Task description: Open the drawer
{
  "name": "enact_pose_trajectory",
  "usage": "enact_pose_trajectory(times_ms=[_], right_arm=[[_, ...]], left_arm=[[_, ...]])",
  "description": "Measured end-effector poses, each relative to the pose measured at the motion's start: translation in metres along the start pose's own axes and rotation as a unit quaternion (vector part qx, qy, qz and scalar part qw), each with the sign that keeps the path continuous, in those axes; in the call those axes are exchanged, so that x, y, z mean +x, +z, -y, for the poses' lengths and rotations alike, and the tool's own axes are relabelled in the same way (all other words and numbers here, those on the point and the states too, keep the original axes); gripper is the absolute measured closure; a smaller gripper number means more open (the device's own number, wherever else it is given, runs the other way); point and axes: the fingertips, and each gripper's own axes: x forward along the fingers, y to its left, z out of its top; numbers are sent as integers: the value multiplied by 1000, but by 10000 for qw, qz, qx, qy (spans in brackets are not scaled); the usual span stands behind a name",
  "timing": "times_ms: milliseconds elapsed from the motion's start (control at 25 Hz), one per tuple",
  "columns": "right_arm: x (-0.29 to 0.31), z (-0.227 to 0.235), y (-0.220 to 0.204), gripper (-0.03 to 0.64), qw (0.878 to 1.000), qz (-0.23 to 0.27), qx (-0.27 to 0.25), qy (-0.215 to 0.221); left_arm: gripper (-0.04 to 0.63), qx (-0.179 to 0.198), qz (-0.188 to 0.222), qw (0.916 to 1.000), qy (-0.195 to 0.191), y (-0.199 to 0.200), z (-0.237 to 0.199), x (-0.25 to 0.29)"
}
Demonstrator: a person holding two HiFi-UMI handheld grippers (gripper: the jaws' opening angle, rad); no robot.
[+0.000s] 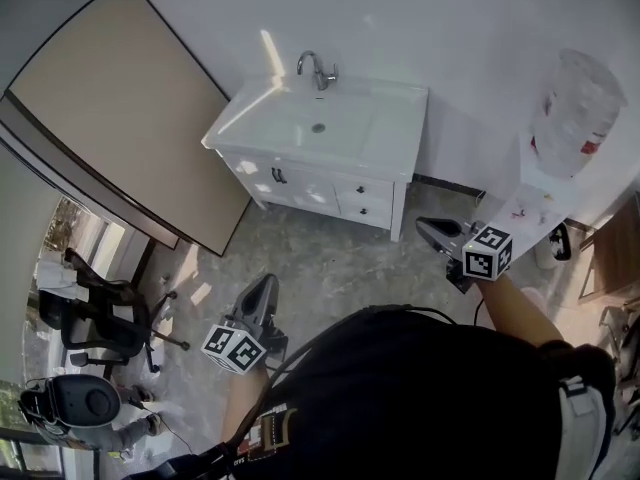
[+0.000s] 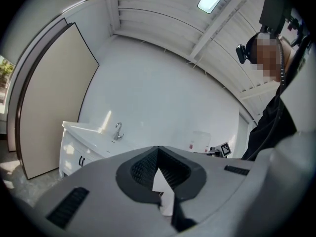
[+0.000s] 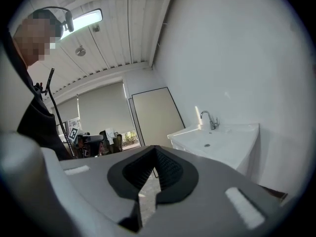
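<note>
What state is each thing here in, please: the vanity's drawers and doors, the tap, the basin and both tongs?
Drawers: both shut.
Cabinet doors: shut.
Tap: no water seen running.
Basin: empty.
Left tongs: shut, empty.
Right tongs: shut, empty.

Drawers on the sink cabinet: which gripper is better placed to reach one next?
Probably right: the right gripper is nearer to the drawers; the left gripper is farther back, opposite the doors.
</note>
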Motion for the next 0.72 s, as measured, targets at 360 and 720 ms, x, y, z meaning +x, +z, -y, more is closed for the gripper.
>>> enact_pose_trajectory(times_ms=[360, 720], right_arm=[[45, 107, 50, 624, 9956, -229, -293, 855], [86, 168, 51, 624, 9935, -422, -189, 1035]], left_arm=[[604, 11, 201, 9986, 494, 13, 9, 111], [604, -60, 39, 9972, 741, 12, -20, 168]])
